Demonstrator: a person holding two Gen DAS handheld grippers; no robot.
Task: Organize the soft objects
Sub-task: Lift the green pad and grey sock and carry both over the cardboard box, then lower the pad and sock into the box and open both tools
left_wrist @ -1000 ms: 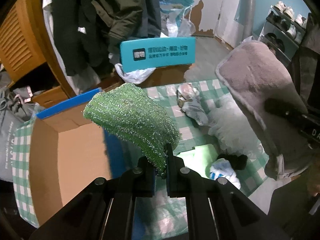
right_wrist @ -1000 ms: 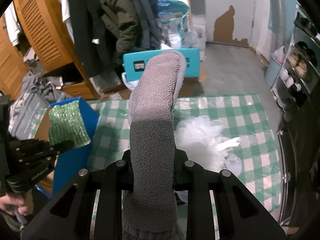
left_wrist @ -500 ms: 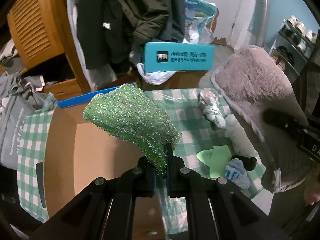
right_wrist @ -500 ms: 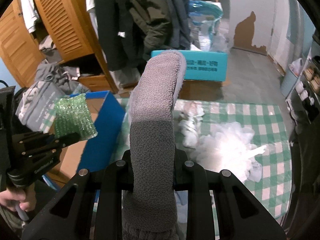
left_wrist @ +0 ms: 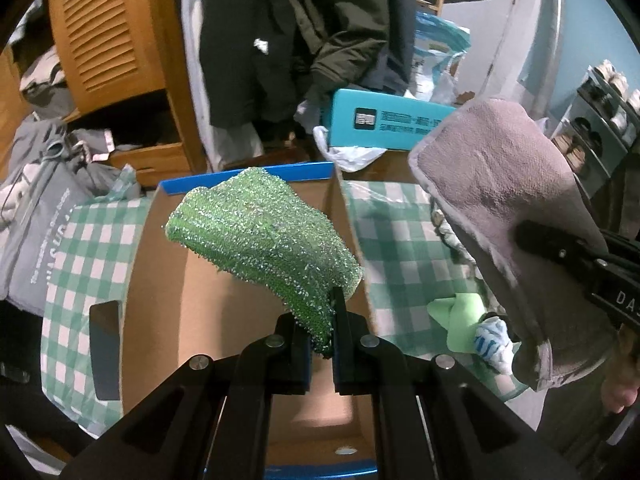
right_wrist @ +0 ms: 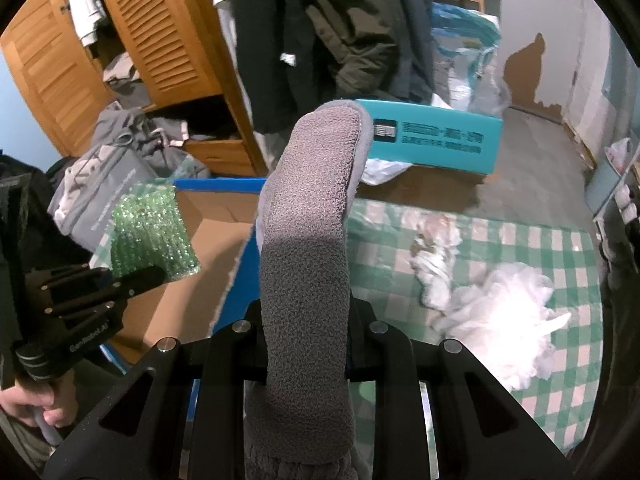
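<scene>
Left gripper (left_wrist: 322, 320): jaws closed on a green scrubber cloth (left_wrist: 264, 240), pointing steeply downward. Right gripper (right_wrist: 306, 320): jaws clamped on a grey slipper (right_wrist: 308, 240) (held upright). A hand (right_wrist: 28, 408) grips the left handle.

The open cardboard box (left_wrist: 240, 320) lay bare inside, its mouth unblocked beneath the left gripper (left_wrist: 322, 320). Its right wall (left_wrist: 352, 232) stood between that room and the checked cloth (right_wrist: 520, 248), where white fluff (right_wrist: 504, 312) and crumpled rags (right_wrist: 436, 256) crowded the right. Hanging coats (left_wrist: 320, 32) walled off the far side.
</scene>
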